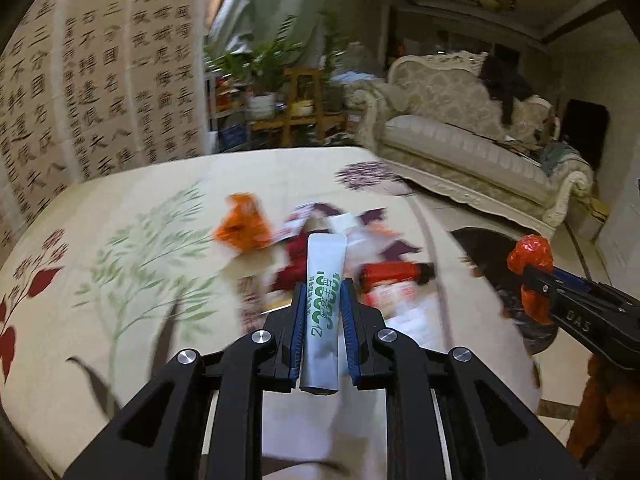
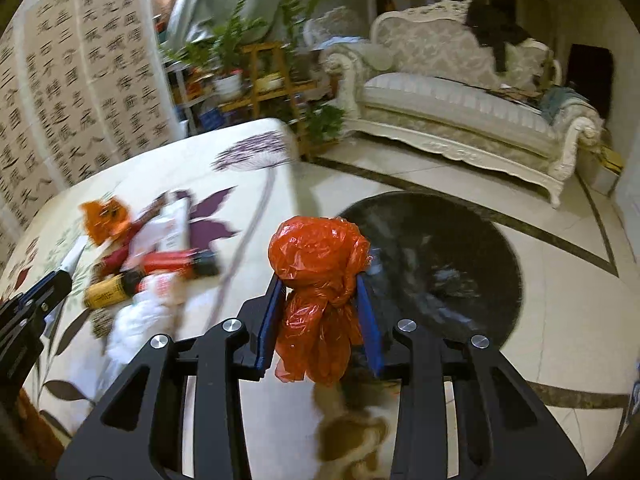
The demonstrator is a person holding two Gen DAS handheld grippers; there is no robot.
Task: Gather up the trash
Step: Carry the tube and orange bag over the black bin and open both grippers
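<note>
Clamping white tube in left gripper | right gripper pinching knotted orange bag | table litter blurred, probably wrappers

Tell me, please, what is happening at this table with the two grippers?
A person with two handheld grippers is collecting trash from a table with a floral cloth. The left gripper is shut on a white sachet with green print. The right gripper is clamped around a knotted orange plastic bag, off the table's edge above the floor. More wrappers and packets lie on the cloth in a heap.
</note>
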